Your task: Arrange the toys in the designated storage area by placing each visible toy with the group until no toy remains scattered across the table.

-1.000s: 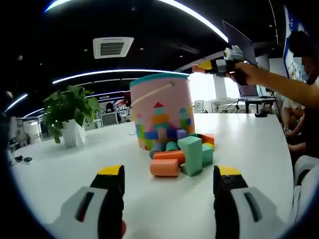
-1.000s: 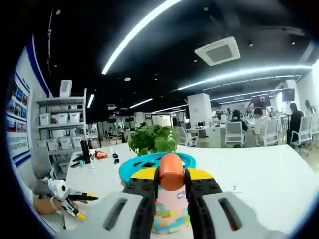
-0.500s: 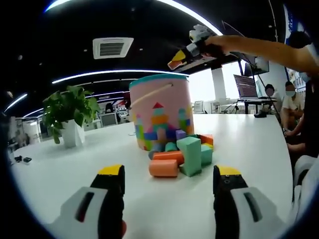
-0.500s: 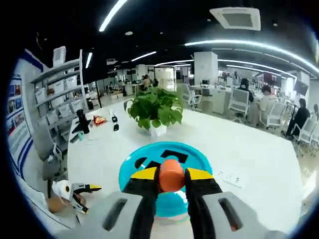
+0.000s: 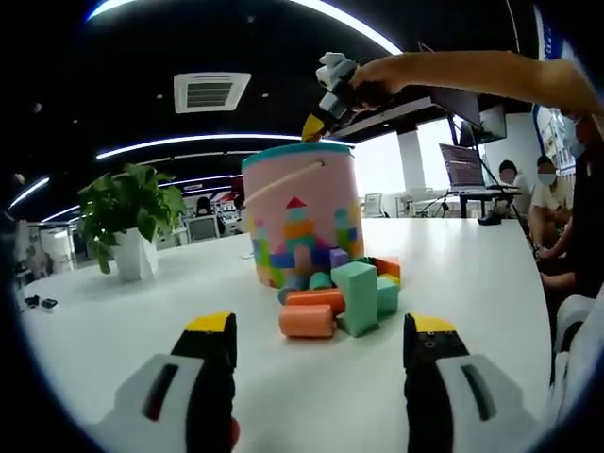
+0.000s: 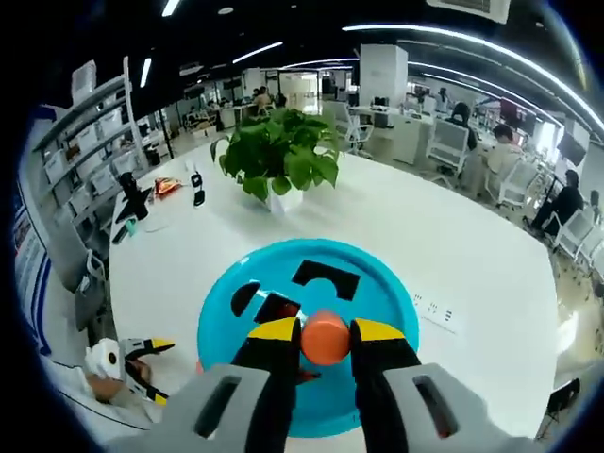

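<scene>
Blocks [image 5: 342,294] lie heaped at the near foot of the pink bucket [image 5: 300,209]; the left gripper [image 5: 318,373] waits low, jaws spread. Over the bucket's blue lid [image 6: 377,311], the right gripper [image 6: 326,342] pinches an orange cylinder [image 6: 326,338], apparently lining it up with the shape slots [image 6: 325,278].

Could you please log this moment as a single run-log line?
right gripper: shut on orange block, above bucket lid slots | left gripper: open, low over table | loose blocks beside bucket
</scene>
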A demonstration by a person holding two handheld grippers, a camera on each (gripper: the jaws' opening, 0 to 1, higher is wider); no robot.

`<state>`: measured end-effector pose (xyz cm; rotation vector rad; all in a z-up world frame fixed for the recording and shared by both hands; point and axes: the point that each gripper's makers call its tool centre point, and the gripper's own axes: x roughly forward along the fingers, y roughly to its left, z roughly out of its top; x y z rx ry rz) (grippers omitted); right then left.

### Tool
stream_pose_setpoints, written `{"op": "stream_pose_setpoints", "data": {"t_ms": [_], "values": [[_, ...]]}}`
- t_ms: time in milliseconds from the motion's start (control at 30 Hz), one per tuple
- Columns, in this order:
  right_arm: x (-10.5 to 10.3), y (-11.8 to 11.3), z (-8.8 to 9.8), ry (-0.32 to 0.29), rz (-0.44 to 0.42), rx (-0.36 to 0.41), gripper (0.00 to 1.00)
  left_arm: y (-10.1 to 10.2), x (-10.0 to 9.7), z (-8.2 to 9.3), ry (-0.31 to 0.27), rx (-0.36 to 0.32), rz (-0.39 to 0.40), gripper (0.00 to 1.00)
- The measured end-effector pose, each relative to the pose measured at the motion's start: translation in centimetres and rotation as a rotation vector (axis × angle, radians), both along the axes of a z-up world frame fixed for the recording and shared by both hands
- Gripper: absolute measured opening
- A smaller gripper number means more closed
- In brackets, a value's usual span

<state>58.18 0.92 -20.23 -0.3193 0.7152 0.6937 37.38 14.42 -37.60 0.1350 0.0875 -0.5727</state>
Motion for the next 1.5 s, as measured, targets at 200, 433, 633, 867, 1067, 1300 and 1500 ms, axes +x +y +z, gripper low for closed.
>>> {"op": "stream_pose_setpoints", "data": {"t_ms": [200,433,633,867,1067,1300,1500], "values": [[-0.1,0.4,-0.9,0.027,0.003,-0.040,0.21,-0.1,-0.1,0.1,-0.001,-0.005,-0.008,0.74],[0.4,-0.1,-1.4,0.075,-0.017,-0.091,0.21,-0.2,-0.2,0.1,-0.003,-0.007,-0.010,0.74],[1.3,-0.3,-1.9,0.082,-0.025,-0.116,0.21,-0.2,-0.4,0.1,-0.005,-0.008,-0.009,0.74],[0.9,-0.4,-2.1,0.082,-0.032,-0.117,0.21,-0.3,-0.5,0.1,-0.005,-0.008,-0.010,0.74],[0.2,0.0,-2.6,0.097,-0.022,-0.104,0.24,-0.4,-0.6,0.1,-0.004,-0.010,-0.010,0.74],[-0.8,0.4,-0.9,0.027,-0.005,-0.035,0.24,-0.4,-0.8,0.1,-0.001,-0.015,-0.011,0.74],[-4.0,1.0,2.2,-0.085,0.050,0.199,0.25,-0.4,-0.9,0.1,-0.001,-0.011,-0.008,0.74]]}}
